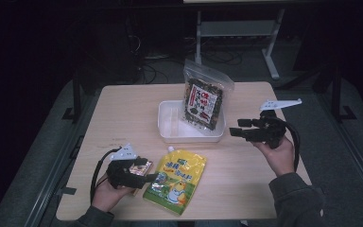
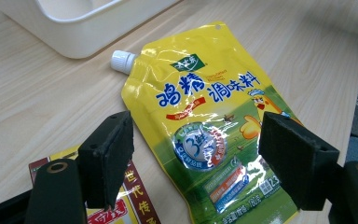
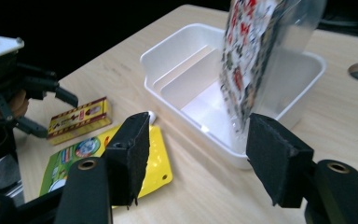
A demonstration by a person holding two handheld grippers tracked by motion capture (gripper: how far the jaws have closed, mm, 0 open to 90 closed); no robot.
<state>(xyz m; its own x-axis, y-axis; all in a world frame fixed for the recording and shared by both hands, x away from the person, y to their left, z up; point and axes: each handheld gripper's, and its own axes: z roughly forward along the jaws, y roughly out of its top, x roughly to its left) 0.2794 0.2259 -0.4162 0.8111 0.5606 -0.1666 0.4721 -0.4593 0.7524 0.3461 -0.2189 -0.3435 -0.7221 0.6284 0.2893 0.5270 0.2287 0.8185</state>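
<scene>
Desk (image 1: 246, 165), pale wood; white tray (image 1: 166, 126) at centre rear, a divider inside, a dark snack bag (image 1: 203, 101) standing upright in its right part and leaning on the far wall; yellow spouted pouch (image 1: 176, 178) flat near the front edge, white cap toward the tray; small red-and-yellow box (image 1: 139, 168) just left of the pouch. Left tool (image 1: 147, 178): jaws wide apart, nothing between the pads, poised low over the pouch's left edge. Right tool (image 1: 234, 132): jaws spread and empty, just right of the tray, level with the snack bag's base. Likely step: lifting the pouch into the tray; best taken by its near side edge, pads flat on the film and clear of the box beside it. Free room: the tray's left part is empty; bare desk lies between pouch and tray; the pouch's lower end sits near the desk's front edge.
</scene>
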